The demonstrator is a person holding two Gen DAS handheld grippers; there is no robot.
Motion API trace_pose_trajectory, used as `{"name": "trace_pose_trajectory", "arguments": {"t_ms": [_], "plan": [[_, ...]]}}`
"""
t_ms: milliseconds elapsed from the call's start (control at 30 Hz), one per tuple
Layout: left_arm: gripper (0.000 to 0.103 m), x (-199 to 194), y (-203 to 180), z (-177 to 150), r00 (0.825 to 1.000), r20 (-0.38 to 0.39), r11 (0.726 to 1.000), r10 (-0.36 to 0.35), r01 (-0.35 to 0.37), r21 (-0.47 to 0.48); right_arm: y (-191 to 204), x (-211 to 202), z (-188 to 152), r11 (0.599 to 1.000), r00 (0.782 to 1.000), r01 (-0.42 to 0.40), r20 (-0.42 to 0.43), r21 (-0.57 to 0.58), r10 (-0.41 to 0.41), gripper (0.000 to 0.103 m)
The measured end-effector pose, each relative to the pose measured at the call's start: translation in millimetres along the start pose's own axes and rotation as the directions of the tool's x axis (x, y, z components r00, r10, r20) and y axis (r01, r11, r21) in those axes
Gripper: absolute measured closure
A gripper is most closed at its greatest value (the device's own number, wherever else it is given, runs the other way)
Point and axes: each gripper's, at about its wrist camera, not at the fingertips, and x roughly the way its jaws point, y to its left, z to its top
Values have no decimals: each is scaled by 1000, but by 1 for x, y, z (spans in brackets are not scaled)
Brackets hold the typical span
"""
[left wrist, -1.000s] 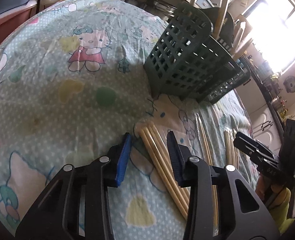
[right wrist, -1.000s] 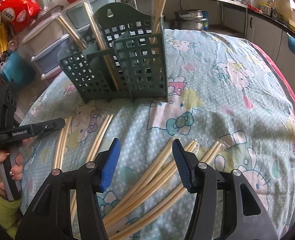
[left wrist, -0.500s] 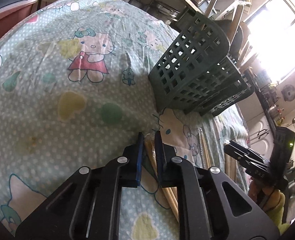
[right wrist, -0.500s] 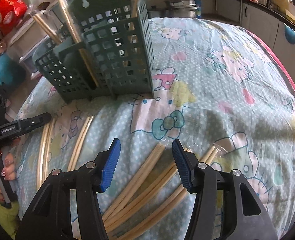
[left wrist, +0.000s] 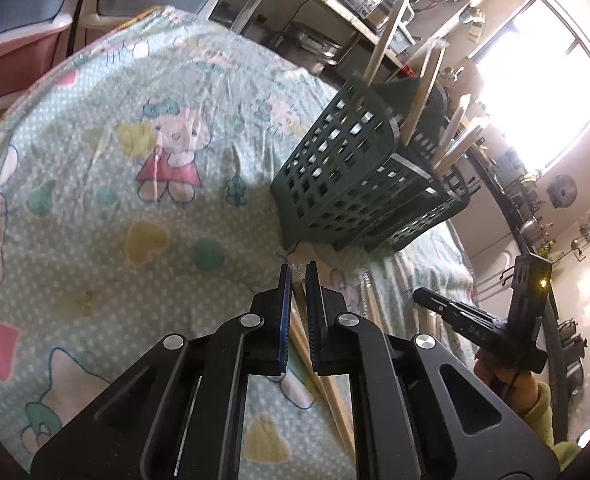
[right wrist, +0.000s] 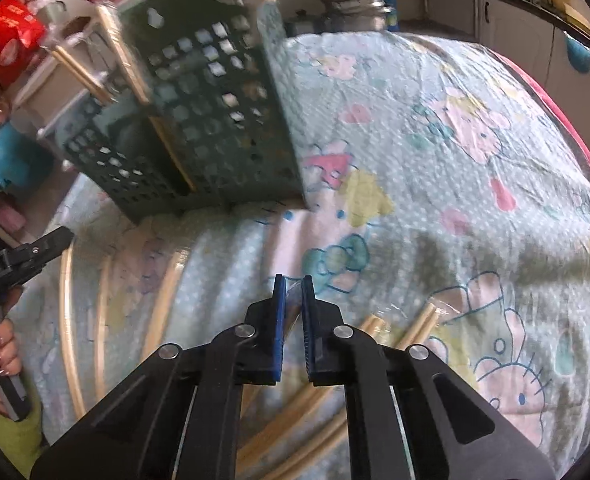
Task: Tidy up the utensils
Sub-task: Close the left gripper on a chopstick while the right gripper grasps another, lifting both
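A dark green slotted utensil holder [left wrist: 359, 184] stands on the Hello Kitty cloth with several wrapped chopstick pairs upright in it; it also shows in the right wrist view [right wrist: 215, 128]. My left gripper [left wrist: 299, 276] is shut on a wrapped pair of bamboo chopsticks [left wrist: 319, 376], just in front of the holder. My right gripper [right wrist: 291, 284] is shut on another wrapped chopstick pair [right wrist: 295, 396] from a bunch lying on the cloth. More chopsticks [right wrist: 103, 316] lie to its left.
The table has a patterned blue-green cloth [left wrist: 115, 184] under clear plastic. The other hand-held gripper shows at the right of the left view [left wrist: 479, 324] and at the left of the right view [right wrist: 19, 260]. Kitchen shelves and storage bins stand behind the table.
Both grippers have closed: the left onto its chopstick pair half a second ago, the right only now. Both have moved closer to the holder.
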Motion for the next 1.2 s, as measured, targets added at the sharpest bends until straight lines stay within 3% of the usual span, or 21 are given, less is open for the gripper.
{"name": "trace_pose_trajectory", "arguments": {"t_ms": [267,633,1200], "plan": [[99,-22,-16,10,998,65,999,-23,20,33,29,-38,4,994,989,-83,117,-65,91,96],[100,-47,-59,18,988,128,987,-88,69,145,59,-104,8,981,947,-126,276,-149,164,96],[100,-63,-120,28,972,157,950,-175,125,284,49,-163,7,989,877,-64,466,-130,118,97]]}}
